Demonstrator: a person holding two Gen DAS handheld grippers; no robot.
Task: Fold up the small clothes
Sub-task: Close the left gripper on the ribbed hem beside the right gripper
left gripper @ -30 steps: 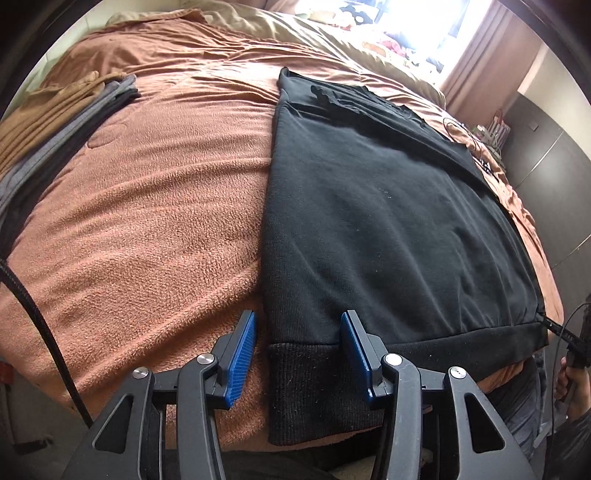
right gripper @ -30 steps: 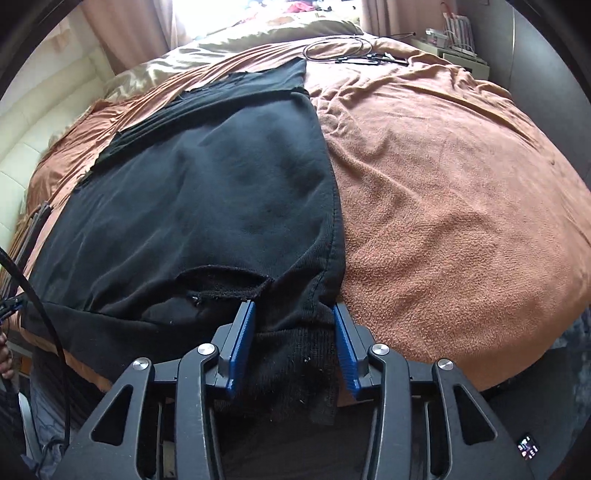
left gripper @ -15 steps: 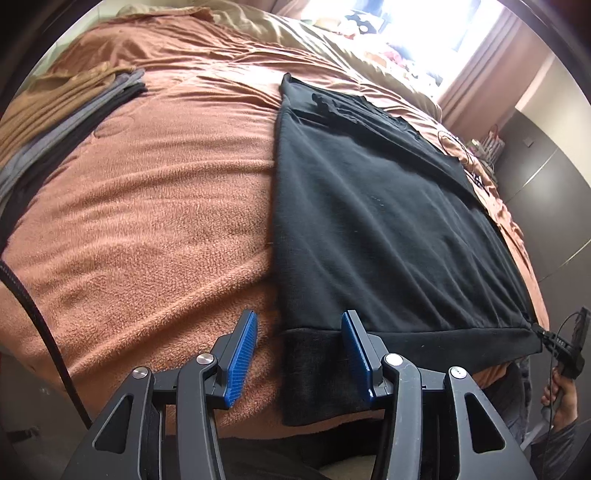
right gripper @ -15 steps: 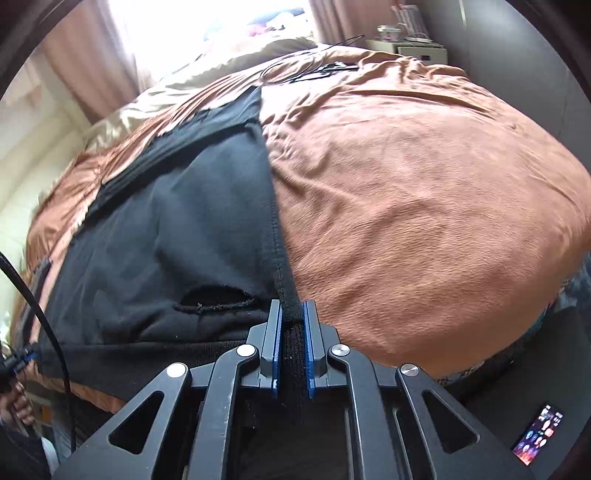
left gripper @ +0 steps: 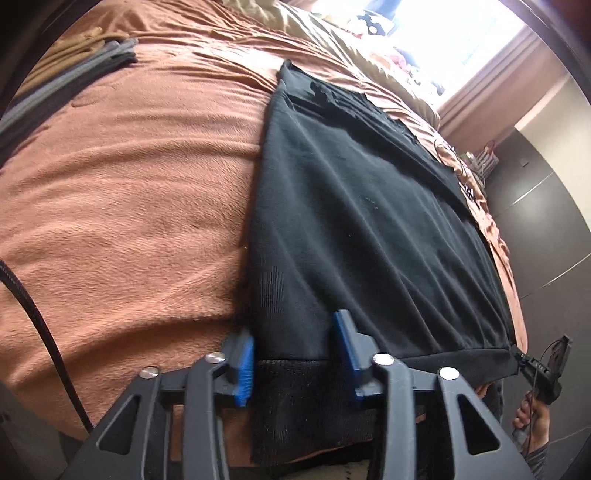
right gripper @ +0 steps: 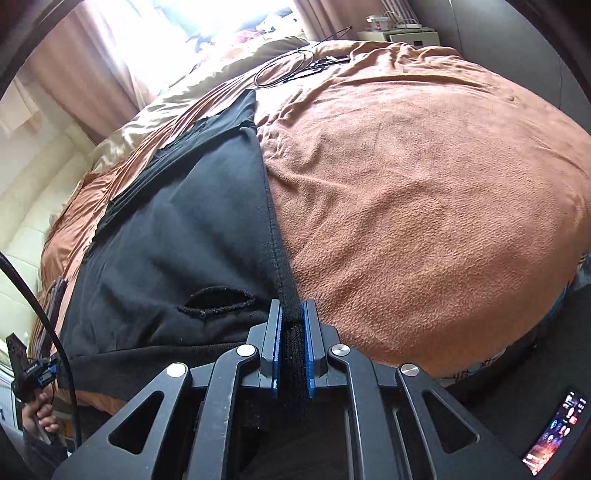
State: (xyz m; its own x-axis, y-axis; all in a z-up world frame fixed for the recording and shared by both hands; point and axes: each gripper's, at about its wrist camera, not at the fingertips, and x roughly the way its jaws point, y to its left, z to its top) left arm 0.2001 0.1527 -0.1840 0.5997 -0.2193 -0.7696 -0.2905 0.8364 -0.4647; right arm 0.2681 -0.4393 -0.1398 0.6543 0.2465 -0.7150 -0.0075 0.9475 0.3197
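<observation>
A black sweatshirt point(left gripper: 362, 229) lies flat on the brown bed blanket point(left gripper: 122, 206), its ribbed hem toward me. My left gripper point(left gripper: 295, 350) is open, its blue pads astride the hem's left corner, fabric between them. My right gripper point(right gripper: 292, 332) is shut on the hem's right corner of the sweatshirt point(right gripper: 177, 236). A torn slit point(right gripper: 216, 303) shows in the cloth just left of the right gripper. The right gripper also shows at the far right of the left wrist view point(left gripper: 517, 356), the left gripper at the far left of the right wrist view point(right gripper: 55, 367).
A stack of folded clothes point(left gripper: 70, 77) lies at the far left of the bed. A coiled cable point(right gripper: 291, 66) lies near the far edge. A nightstand point(right gripper: 402, 33) and dark wardrobe point(left gripper: 546, 206) stand to the right. A phone point(right gripper: 554, 432) glows low on the right.
The right gripper closed on the hem's right corner and holds it. The left gripper moved forward so its open pads now straddle the hem's left corner.
</observation>
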